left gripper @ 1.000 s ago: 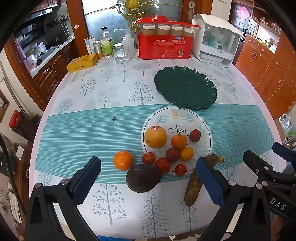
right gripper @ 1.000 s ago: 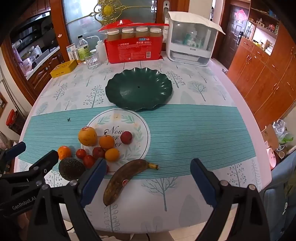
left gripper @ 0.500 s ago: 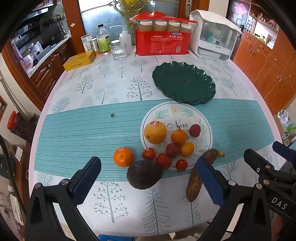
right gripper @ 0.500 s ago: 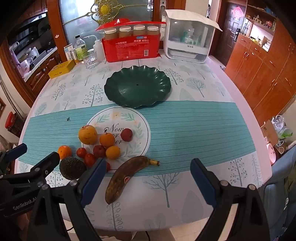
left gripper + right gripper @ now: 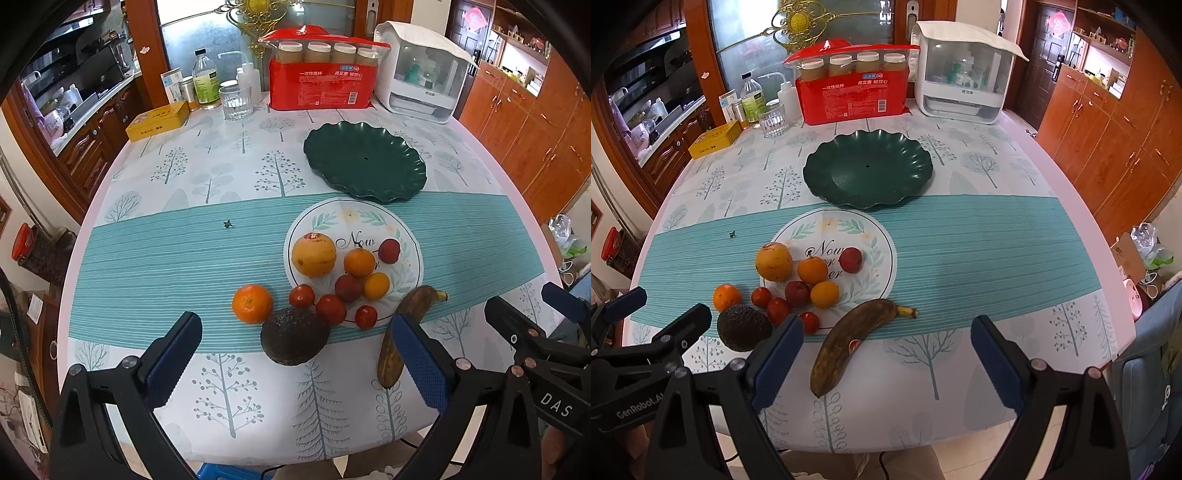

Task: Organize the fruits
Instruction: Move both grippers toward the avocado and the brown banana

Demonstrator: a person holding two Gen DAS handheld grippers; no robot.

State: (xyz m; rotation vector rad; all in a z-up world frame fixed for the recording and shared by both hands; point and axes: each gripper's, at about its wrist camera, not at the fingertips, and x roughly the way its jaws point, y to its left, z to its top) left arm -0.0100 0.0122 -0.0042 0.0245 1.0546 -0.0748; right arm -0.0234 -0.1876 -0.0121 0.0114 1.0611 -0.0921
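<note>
A white printed plate (image 5: 402,236) (image 5: 875,254) holds a big yellow-orange fruit (image 5: 314,254), small oranges and red fruits. On the cloth beside it lie an orange (image 5: 252,303) (image 5: 727,297), a dark avocado (image 5: 294,340) (image 5: 743,327) and a brown overripe banana (image 5: 393,354) (image 5: 849,339). An empty dark green plate (image 5: 364,166) (image 5: 868,173) sits behind. My left gripper (image 5: 295,363) is open and empty, above the near table edge before the avocado. My right gripper (image 5: 886,363) is open and empty, near the banana.
At the back stand a red pack of jars (image 5: 321,81), a white appliance (image 5: 421,70), a glass (image 5: 236,101), bottles (image 5: 205,79) and a yellow box (image 5: 157,120). Wooden cabinets (image 5: 1115,147) line the right. The table edge is close in front.
Both grippers have drifted slightly; the fruit sits a little higher in both views. Both stay open and empty. No fruit has moved.
</note>
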